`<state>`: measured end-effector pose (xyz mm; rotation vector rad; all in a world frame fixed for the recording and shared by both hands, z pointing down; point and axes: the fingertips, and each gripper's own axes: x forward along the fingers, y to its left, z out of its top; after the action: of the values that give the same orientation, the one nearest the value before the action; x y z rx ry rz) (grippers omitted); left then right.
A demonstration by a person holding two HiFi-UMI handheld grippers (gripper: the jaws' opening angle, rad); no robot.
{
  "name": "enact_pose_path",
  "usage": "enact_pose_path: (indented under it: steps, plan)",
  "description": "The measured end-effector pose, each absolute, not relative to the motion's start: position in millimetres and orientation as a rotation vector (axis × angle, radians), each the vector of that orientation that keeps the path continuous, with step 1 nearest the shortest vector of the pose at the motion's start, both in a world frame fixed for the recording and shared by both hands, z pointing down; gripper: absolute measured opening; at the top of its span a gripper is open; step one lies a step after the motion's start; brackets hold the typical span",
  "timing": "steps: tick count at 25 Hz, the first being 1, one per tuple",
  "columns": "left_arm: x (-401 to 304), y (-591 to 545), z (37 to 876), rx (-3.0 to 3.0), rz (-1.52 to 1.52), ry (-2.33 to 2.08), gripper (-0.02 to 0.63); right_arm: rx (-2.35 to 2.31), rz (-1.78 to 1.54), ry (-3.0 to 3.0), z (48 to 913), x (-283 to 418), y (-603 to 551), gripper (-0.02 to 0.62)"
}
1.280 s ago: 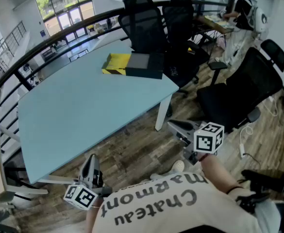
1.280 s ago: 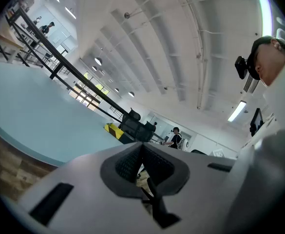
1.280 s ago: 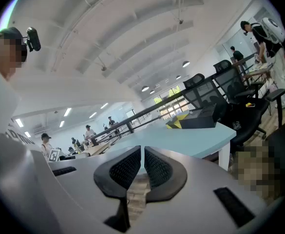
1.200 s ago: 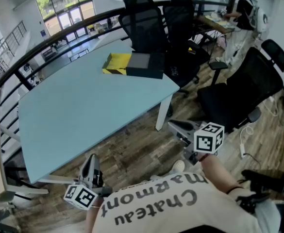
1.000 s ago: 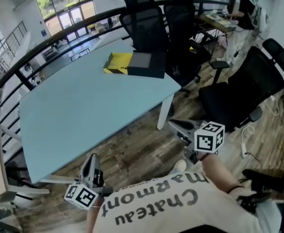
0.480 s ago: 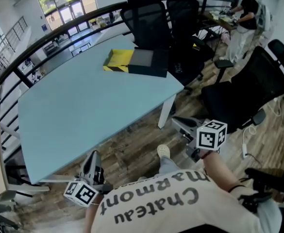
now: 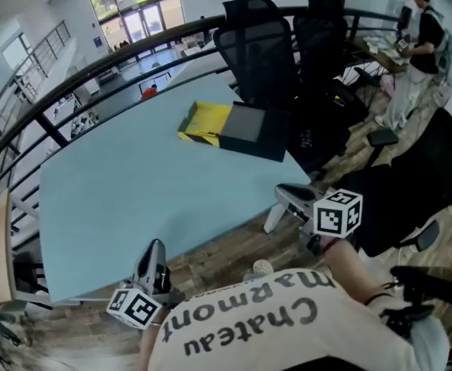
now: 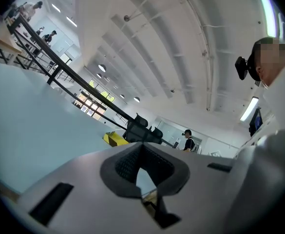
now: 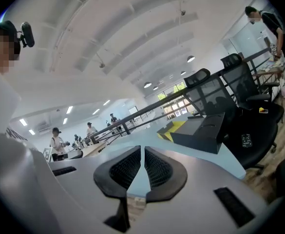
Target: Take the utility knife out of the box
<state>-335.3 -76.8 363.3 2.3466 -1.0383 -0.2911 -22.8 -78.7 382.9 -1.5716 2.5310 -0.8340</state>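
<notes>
A yellow box (image 7: 204, 122) with black stripes lies at the far right of the light blue table (image 7: 117, 192), joined to a dark grey box part (image 7: 253, 130). No utility knife shows. My left gripper (image 7: 156, 247) hangs at the table's near edge, jaws shut and empty. My right gripper (image 7: 282, 192) is off the table's right corner, also shut with nothing in it. The right gripper view looks past the gripper (image 9: 142, 150) at the dark box (image 9: 200, 130) and its yellow part (image 9: 174, 128). Beyond the gripper (image 8: 141, 147) in the left gripper view, the yellow box (image 8: 114, 139) is small and far off.
Black office chairs (image 7: 260, 45) stand behind the box, another (image 7: 411, 199) to my right. A dark railing (image 7: 94, 68) runs along the table's far side. A person (image 7: 419, 22) stands at a desk far right. Wooden floor (image 7: 233, 253) lies between me and the table.
Both grippers have moved forward toward the table. The left one now reaches its near edge and the right one is beside its right corner. The box looks closer.
</notes>
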Motion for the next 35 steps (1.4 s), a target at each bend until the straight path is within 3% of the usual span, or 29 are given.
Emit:
enact_pose_path:
  steps: [14,29,35]
  plan:
    - [-240.6,-160.6,375.5,2.298,-0.338,-1.104,0.003,-1.499,-0.827,2.601,384.9,69.7,-192.2,0.050]
    - [-194.4,-214.4,360.7,2.375,-0.366,-1.081,0.003,-1.506,-0.868,2.626,399.3,105.6,-225.8,0.051]
    - [-165.9,-229.2,389.0,2.338,-0.207,-1.019,0.003,-1.545,-0.865,2.563,415.7,118.2,-238.8,0.051]
